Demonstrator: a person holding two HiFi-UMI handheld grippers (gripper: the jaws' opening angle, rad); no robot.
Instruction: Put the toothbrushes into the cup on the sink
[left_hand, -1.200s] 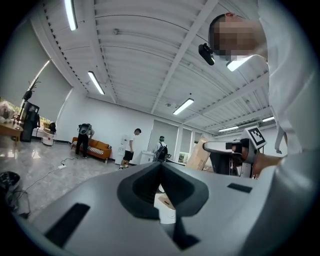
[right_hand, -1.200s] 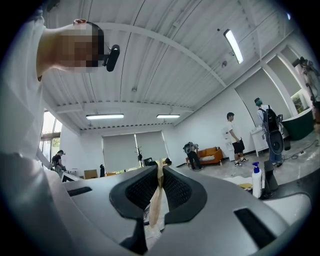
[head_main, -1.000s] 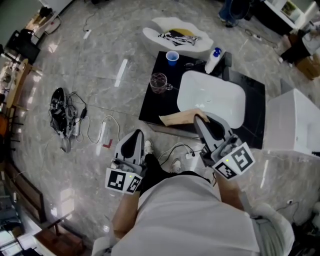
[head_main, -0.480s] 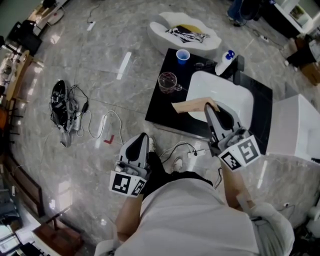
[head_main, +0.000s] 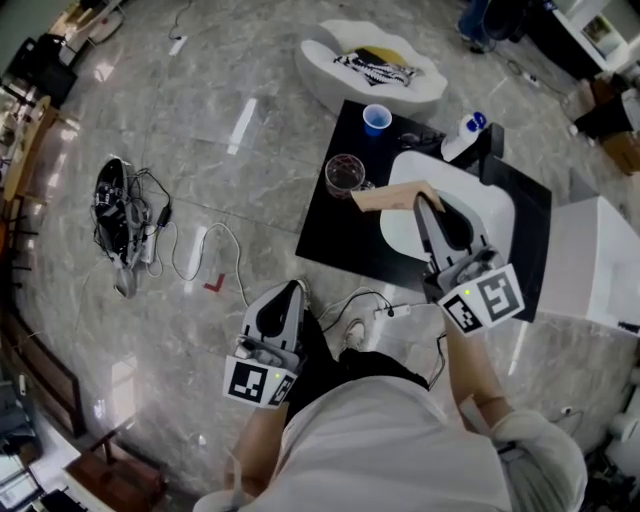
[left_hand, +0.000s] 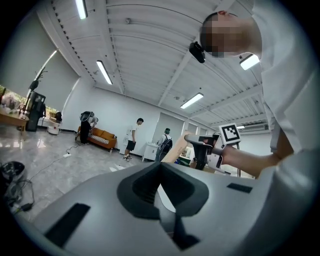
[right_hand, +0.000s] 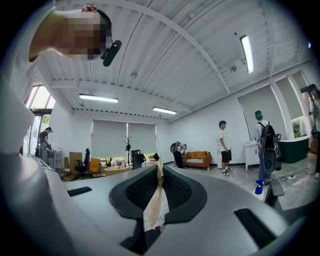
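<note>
Bright, even overhead light from ceiling strip lights (left_hand: 104, 72). Pale glare streaks on glossy floor (head_main: 241, 126) at 11 o'clock in head view. Shadows faint, soft-edged. Heavy fisheye bending and black vignette round both gripper views. Close foreground slightly soft; distance sharper.

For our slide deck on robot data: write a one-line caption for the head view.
Right gripper, fingers shut on a tan sheet, held over the white sink beside a glass cup.
</note>
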